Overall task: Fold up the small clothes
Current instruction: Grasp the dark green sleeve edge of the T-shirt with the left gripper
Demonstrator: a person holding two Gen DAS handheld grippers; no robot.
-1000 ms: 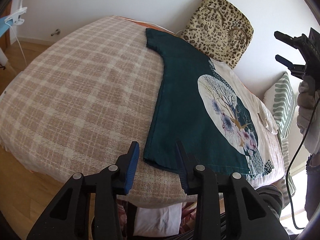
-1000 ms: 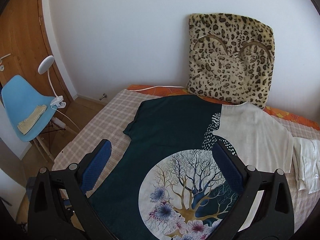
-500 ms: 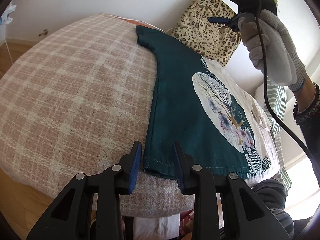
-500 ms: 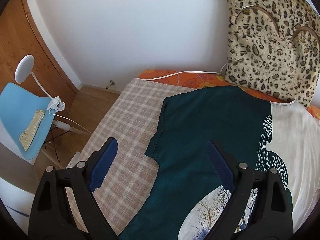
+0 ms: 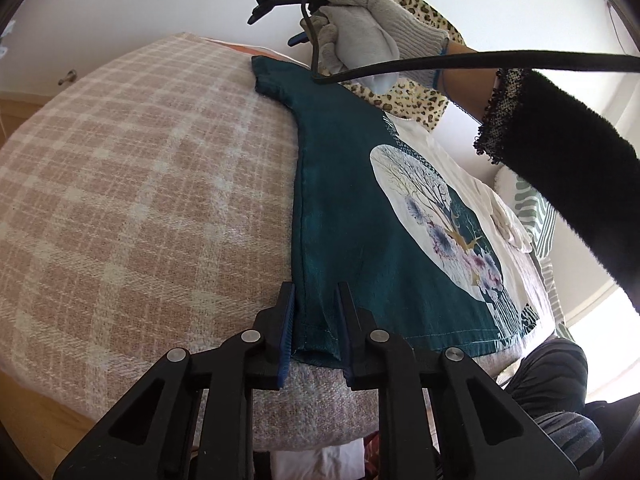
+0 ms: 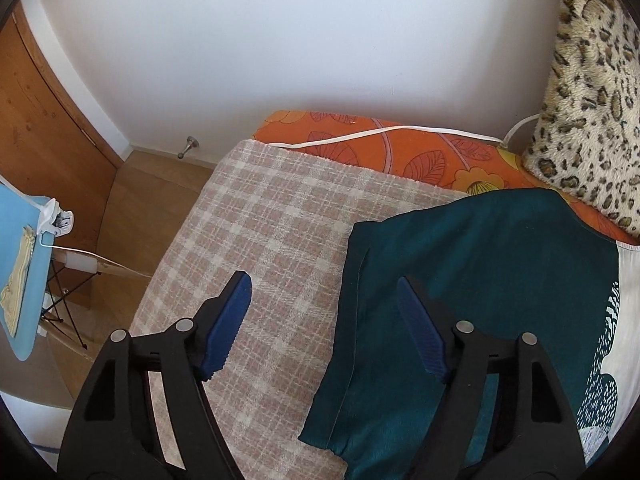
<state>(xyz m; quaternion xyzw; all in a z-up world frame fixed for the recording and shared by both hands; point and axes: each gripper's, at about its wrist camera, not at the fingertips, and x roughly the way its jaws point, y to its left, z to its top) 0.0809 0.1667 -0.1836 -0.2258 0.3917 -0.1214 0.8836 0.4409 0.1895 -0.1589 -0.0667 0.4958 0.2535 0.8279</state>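
A teal and cream T-shirt (image 5: 352,216) with a round tree print is being shown lying flat, spread out on a pink and cream checked blanket (image 5: 140,200) that is covering a bed. The shirt's near bottom corner, at the hem over the blanket's front edge, is being straddled by the left gripper (image 5: 316,320), whose blue-padded jaws are being closed at this moment; the corner is being held between them, though a narrow gap is still being left, so that pressing contact by the pads cannot be confirmed. In the left wrist view, the right gripper (image 5: 276,26) is being carried by a grey-gloved hand (image 5: 360,36) above the shirt's far sleeve, with a black cable (image 5: 480,62) being trailed from it across a dark sleeve (image 5: 560,168) of the person. In the right wrist view, the right gripper (image 6: 324,312) is being pointed steeply down at the sleeve end of the shirt (image 6: 460,280); its jaws are being closed too, but are still being kept wide, with one pad over the blanket (image 6: 272,240) and the other over the teal cloth, so that the sleeve's edge is being bracketed without being touched. A leopard-print cushion (image 6: 592,100) is being leaned against the white wall behind the shirt, on an orange patterned sheet (image 6: 400,148) across which a white cord (image 6: 380,134) is being run. A blue chair (image 6: 20,280) is being seen on the wooden floor beside the bed, and a striped green pillow (image 5: 536,208) at the bed's far side.
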